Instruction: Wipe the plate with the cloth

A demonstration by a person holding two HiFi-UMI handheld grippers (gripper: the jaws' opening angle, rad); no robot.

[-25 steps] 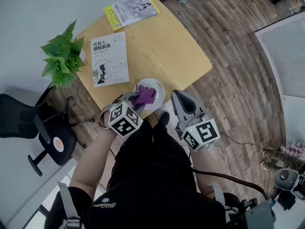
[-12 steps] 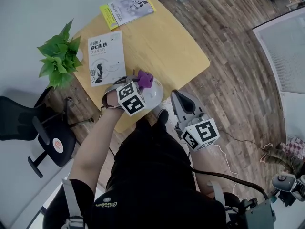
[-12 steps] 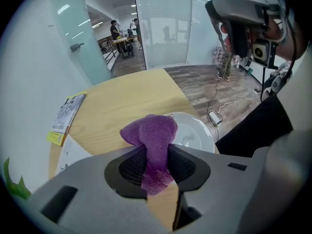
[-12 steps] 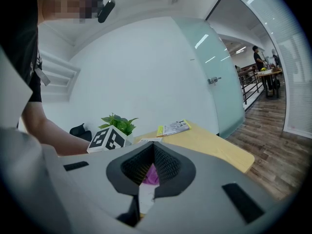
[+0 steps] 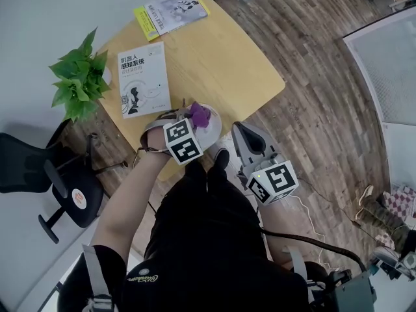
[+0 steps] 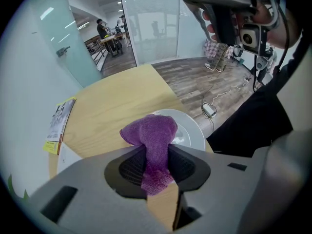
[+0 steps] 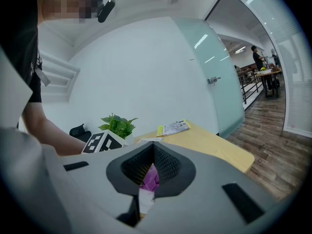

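Note:
A white plate sits at the near edge of the wooden table. My left gripper is shut on a purple cloth, holding it over the plate's far left part. In the left gripper view the cloth bunches out beyond the jaws, above the plate. My right gripper is shut and empty. It hangs off the table to the right of the plate, over the floor. In the right gripper view the cloth and a bit of plate show behind the right gripper.
A white book lies on the table left of the plate, and a yellow-edged booklet lies at the far corner. A potted plant stands at the table's left edge. An office chair stands lower left. A cable lies on the wood floor.
My left gripper has carried the cloth from the plate's near side up to its far left part. The right gripper has barely moved.

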